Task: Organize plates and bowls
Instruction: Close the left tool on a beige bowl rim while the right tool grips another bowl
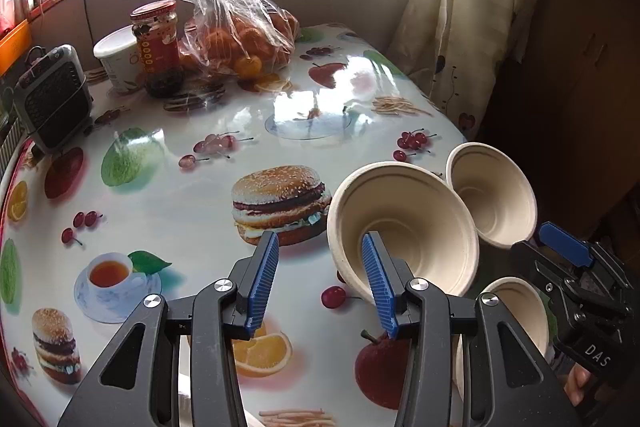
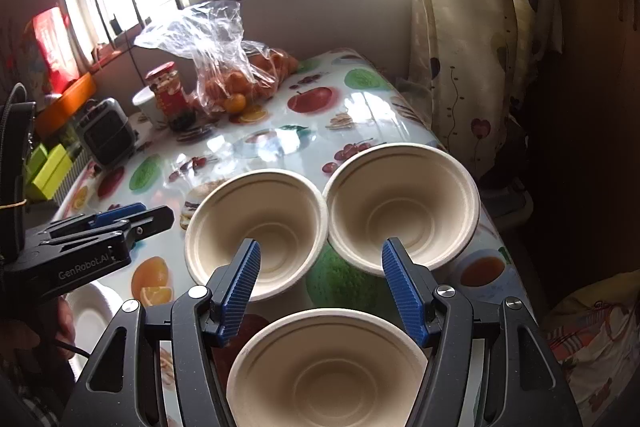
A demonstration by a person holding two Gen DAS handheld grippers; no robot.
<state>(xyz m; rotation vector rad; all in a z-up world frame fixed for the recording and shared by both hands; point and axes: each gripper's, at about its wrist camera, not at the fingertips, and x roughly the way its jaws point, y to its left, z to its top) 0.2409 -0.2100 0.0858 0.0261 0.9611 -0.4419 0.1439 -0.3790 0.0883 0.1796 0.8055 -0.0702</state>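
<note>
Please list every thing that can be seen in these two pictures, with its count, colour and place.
paper bowls: three, off-white, near right part of table.
white plate: one, table's near left edge.
table: one, glossy food-print cover.
jar: one, red lid, far left.
white tub: one, beside jar.
bag of oranges: one, clear plastic, far side.
small heater: one, grey, far left.
curtain: one, cream, right.
left hand-held gripper: blue pads, open, beside a bowl.
right hand-held gripper: blue pads, open, above the nearest bowl.

Food-print table (image 2: pixel 360 99): bowls (image 2: pixel 256 227), jar (image 2: pixel 168 91), perhaps oranges (image 2: pixel 236 95).
</note>
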